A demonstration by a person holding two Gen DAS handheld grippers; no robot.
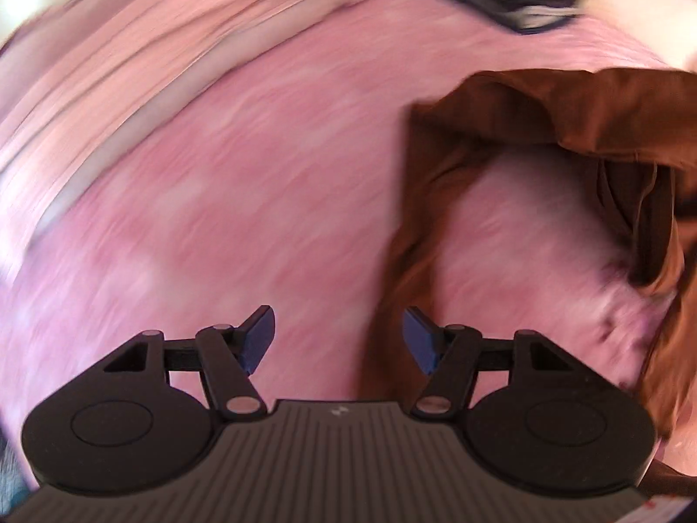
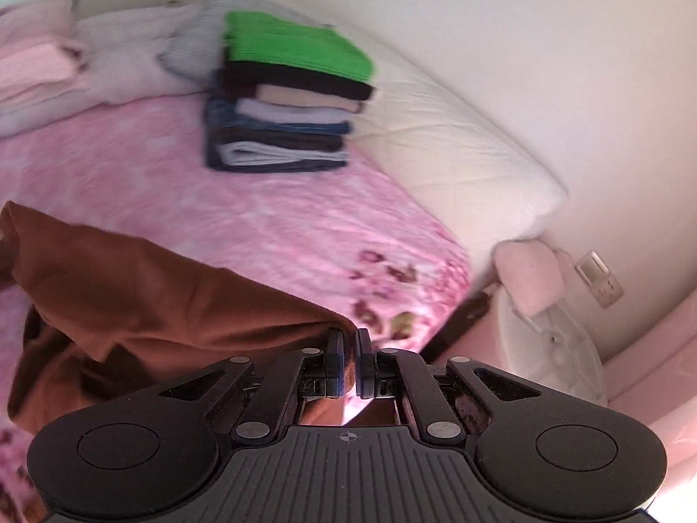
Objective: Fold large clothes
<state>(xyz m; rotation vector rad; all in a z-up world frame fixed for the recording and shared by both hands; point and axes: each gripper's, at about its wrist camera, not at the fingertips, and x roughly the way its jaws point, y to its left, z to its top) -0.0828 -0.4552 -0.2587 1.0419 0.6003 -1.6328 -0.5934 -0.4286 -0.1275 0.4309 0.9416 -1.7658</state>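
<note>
Pink bedspread [image 1: 218, 218] blurs; brown garment [image 2: 143, 287] partly cut off.

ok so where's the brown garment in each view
Left wrist: brown garment on the right, partly lifted, beyond the open left gripper.
Right wrist: lower left, its edge pinched in the right gripper.
Shared landmark: pink bedspread.

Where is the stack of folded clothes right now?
In the right wrist view, the stack sits upper centre on the pink bedspread, against the white pillow, beyond the brown garment.
</note>
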